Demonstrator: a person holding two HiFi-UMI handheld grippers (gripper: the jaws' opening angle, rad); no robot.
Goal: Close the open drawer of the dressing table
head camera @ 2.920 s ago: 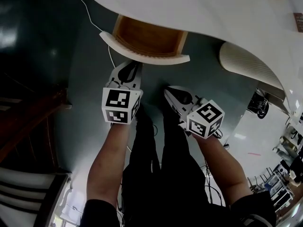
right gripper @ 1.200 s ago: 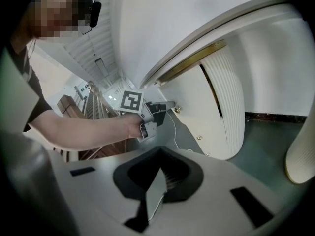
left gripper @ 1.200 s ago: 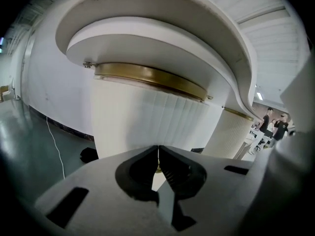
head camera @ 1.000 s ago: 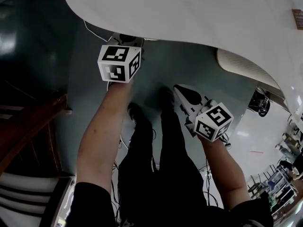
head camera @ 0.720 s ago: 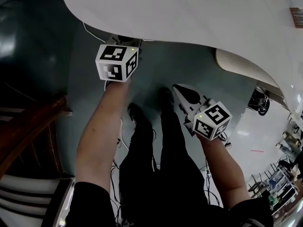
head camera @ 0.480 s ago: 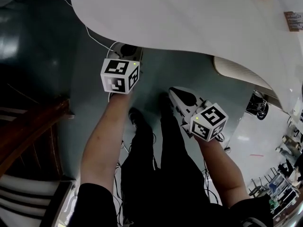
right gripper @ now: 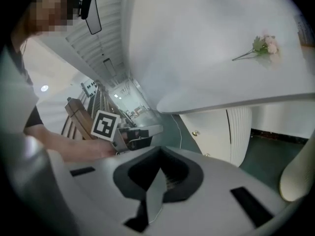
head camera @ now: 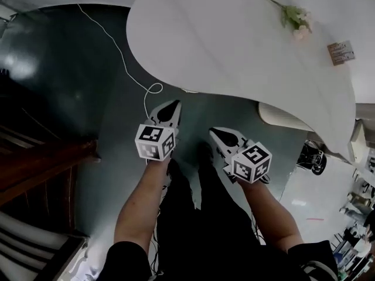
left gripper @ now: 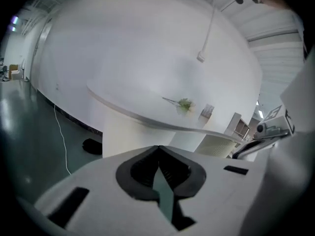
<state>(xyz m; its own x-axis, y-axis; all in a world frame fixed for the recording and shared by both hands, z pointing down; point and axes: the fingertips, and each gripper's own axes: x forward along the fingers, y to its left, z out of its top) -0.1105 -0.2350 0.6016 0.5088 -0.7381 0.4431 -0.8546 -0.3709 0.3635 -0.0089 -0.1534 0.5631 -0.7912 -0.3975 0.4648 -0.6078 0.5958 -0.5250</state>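
The big white dressing table (head camera: 234,45) is standing in front of me. Its drawer (right gripper: 211,129) is not sticking out anymore and is sitting tucked in under it. I am holding my left claw (head camera: 172,106) and right claw (head camera: 214,132) farther back now, both squeezed shut on nothing.

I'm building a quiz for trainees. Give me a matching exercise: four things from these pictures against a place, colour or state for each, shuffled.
Things:
1 flower
2 cable
3 left claw
4 chair

Descriptions:
a shut, empty
b dark brown wood
c lies on the tabletop
d white, looped on the floor

Pairs: 1-c, 2-d, 3-a, 4-b
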